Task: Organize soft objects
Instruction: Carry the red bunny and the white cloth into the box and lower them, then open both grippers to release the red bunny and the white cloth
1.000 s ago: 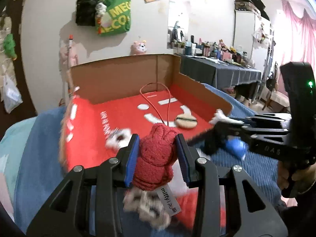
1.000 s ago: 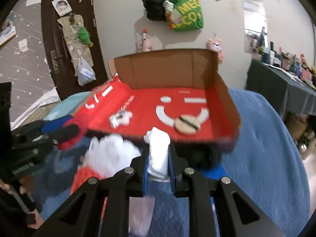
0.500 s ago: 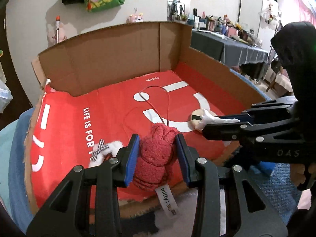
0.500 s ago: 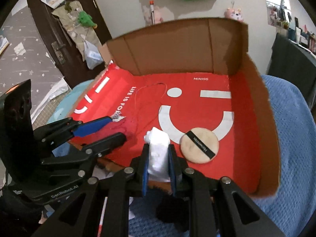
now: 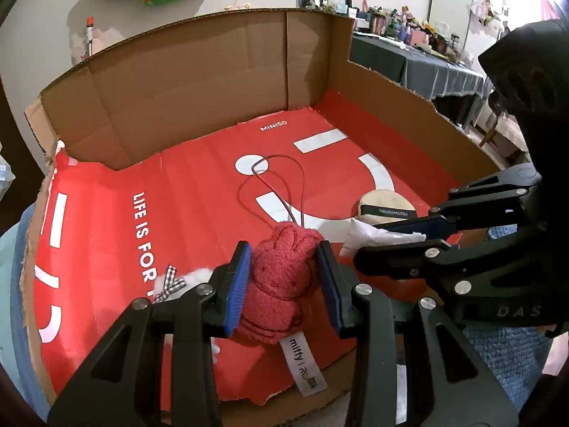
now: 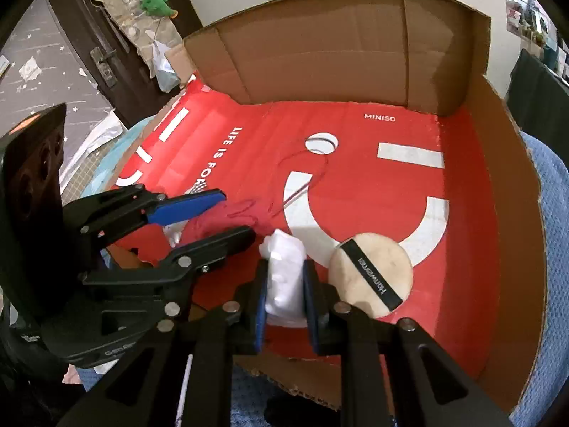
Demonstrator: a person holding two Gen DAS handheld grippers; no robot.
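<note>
Cardboard box (image 5: 199,82) | powder puff (image 6: 370,274), bow plush (image 5: 170,283) inside | grippers loaded

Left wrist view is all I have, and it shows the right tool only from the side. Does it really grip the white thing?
Observer: Yes. The right wrist view shows the right tool shut on the white wad, squeezing it from both sides.
Operator: Is the puff clear of that tool?
Observer: The puff lies flat on the box floor, close beside the tool's right finger. I cannot tell if they touch.
</note>
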